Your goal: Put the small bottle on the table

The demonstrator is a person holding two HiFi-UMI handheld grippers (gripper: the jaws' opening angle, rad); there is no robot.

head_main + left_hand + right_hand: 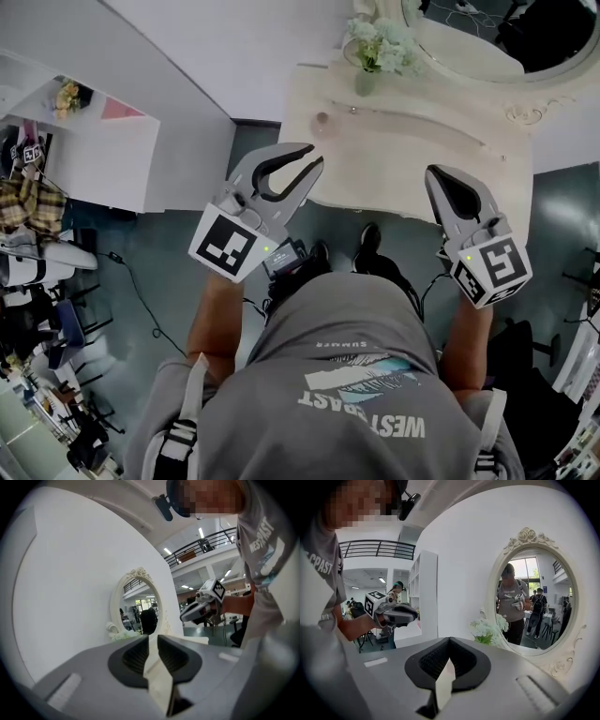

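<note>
A small pale pink thing (pixel 322 120), perhaps the small bottle, stands near the left end of the cream dressing table (pixel 422 141); it is too small to make out. My left gripper (pixel 314 157) hovers at the table's front left edge, short of it and a little to its right, shut with nothing between the jaws. In the left gripper view the left gripper (pixel 153 638) points at the mirror. My right gripper (pixel 434 173) is held over the table's front edge further right, shut and empty; the right gripper (pixel 449 640) shows no bottle.
An oval framed mirror (pixel 487 37) backs the table, with a vase of white flowers (pixel 367 56) in front of it. A white shelf unit (pixel 84 141) stands at the left, chairs and clutter beyond it. A cable (pixel 141 300) lies on the dark floor.
</note>
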